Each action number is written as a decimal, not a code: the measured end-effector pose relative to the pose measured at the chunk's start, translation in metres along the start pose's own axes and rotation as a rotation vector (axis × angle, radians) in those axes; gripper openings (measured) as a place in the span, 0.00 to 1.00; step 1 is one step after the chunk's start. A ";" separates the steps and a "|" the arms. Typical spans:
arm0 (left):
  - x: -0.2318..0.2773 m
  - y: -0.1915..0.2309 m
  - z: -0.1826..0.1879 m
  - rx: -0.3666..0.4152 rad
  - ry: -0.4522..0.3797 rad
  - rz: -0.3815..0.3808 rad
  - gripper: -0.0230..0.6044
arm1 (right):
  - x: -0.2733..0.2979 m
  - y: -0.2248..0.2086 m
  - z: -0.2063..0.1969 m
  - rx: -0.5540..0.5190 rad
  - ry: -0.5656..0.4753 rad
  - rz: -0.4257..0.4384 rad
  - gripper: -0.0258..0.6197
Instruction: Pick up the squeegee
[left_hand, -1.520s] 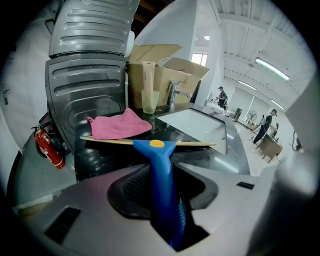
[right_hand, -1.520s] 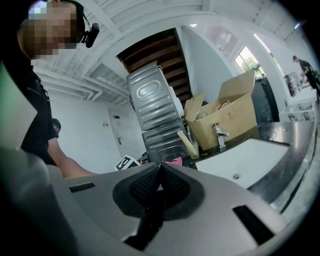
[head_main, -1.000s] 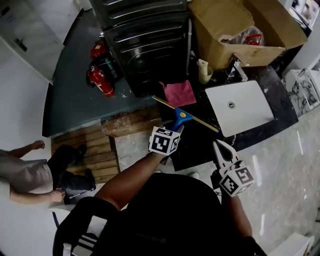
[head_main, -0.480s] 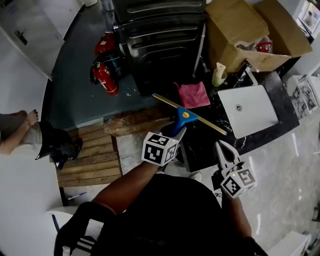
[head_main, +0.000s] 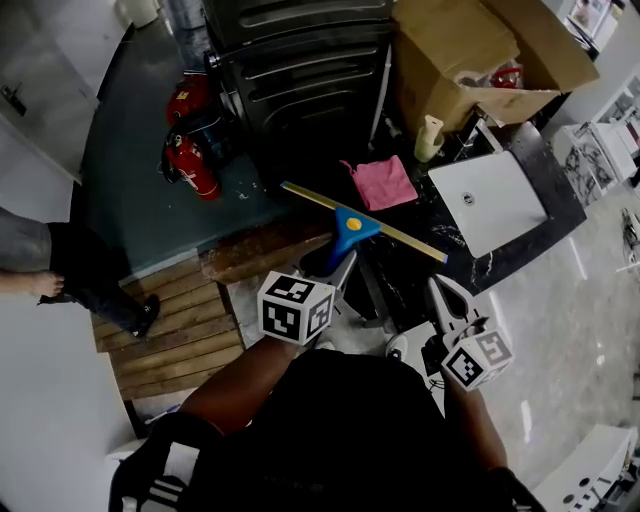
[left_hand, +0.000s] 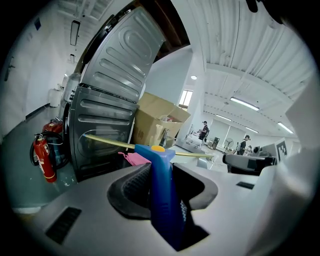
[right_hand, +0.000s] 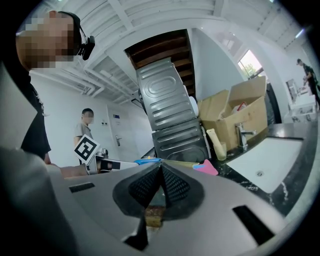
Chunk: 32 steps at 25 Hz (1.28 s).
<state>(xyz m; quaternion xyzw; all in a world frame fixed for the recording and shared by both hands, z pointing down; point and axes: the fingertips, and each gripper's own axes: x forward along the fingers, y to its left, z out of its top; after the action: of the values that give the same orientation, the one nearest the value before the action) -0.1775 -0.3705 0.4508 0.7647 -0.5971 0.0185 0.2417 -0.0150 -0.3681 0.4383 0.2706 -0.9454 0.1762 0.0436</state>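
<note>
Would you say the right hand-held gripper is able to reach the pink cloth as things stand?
Probably, but not straight: the squeegee in the left hand-held gripper hangs between the right hand-held gripper and the pink cloth.

Black top (head_main: 340, 430); grey gripper (right_hand: 160, 168), b/w marker cube (head_main: 476, 360).

A workshop-like hall with a mock laundry corner: washing machine (head_main: 300, 80), sink (head_main: 503, 218), fire extinguisher (head_main: 192, 160), cardboard box (head_main: 450, 50).

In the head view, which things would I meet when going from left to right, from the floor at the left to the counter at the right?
red fire extinguisher → pink cloth → white sink
</note>
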 end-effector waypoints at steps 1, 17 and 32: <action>-0.004 0.000 0.001 0.002 -0.003 -0.009 0.28 | -0.001 0.002 -0.001 0.007 -0.007 -0.010 0.05; -0.044 -0.029 0.005 -0.013 -0.069 -0.080 0.28 | -0.035 0.033 0.000 -0.063 -0.076 -0.083 0.05; -0.057 -0.152 -0.016 0.000 -0.106 -0.065 0.28 | -0.144 0.014 0.000 -0.072 -0.087 -0.032 0.05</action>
<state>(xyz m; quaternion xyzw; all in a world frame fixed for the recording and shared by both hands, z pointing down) -0.0493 -0.2866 0.3939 0.7836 -0.5838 -0.0301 0.2104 0.1003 -0.2854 0.4083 0.2916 -0.9476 0.1295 0.0151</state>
